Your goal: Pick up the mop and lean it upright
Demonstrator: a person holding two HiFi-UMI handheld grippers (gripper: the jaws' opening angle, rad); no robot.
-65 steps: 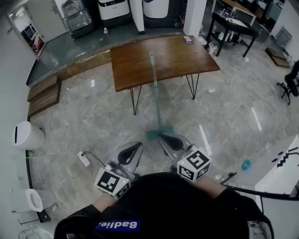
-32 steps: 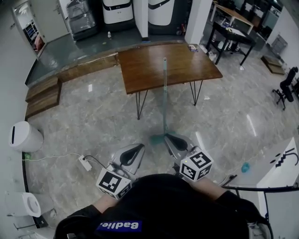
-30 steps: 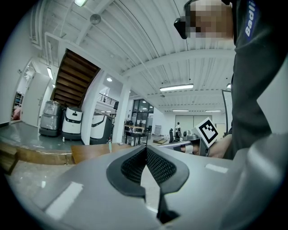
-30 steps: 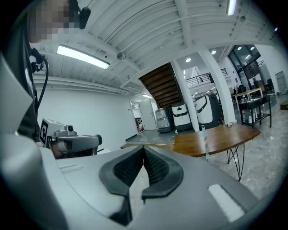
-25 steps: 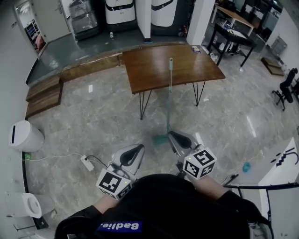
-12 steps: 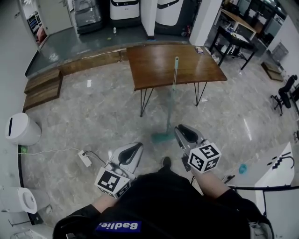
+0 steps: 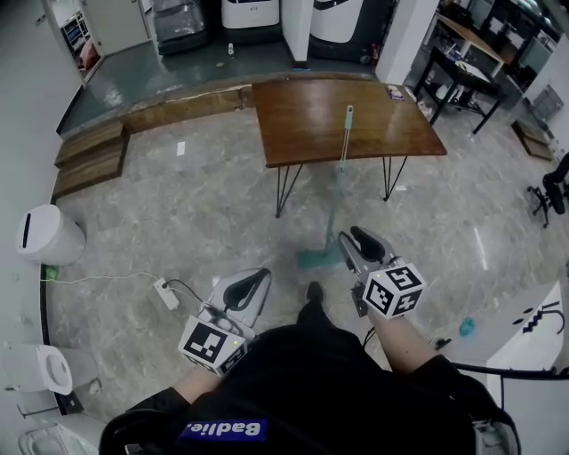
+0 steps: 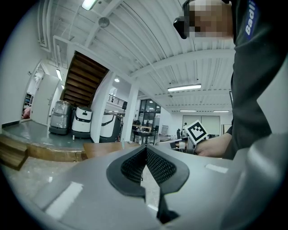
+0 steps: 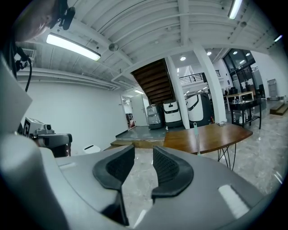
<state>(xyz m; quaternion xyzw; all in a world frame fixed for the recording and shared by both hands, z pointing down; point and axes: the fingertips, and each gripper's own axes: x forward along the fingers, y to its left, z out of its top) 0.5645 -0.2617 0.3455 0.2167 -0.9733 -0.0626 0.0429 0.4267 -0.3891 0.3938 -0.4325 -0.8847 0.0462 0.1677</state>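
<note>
A mop with a pale teal handle (image 7: 339, 178) stands tilted, its top resting against the edge of the brown wooden table (image 7: 298, 115) and its teal head (image 7: 316, 259) on the stone floor. My right gripper (image 7: 355, 237) hangs just right of the mop head, apart from it; its jaws are opening and nothing is between them. From the right gripper view the handle (image 9: 196, 137) shows far off against the table (image 9: 220, 134), beyond the right gripper (image 9: 143, 158). My left gripper (image 7: 256, 277) hovers low at the left, pads (image 8: 155, 162) together, empty.
A white bin (image 7: 49, 235) and a power strip (image 7: 165, 295) with its cable lie on the floor at the left. Wooden steps (image 7: 89, 160) run along the back left, white machines (image 7: 249, 13) behind them. A black chair (image 7: 556, 178) stands at the right.
My right gripper has drawn back from the mop's lower shaft toward me and its jaws have parted. The mop now stands by itself against the table. The left gripper stayed put.
</note>
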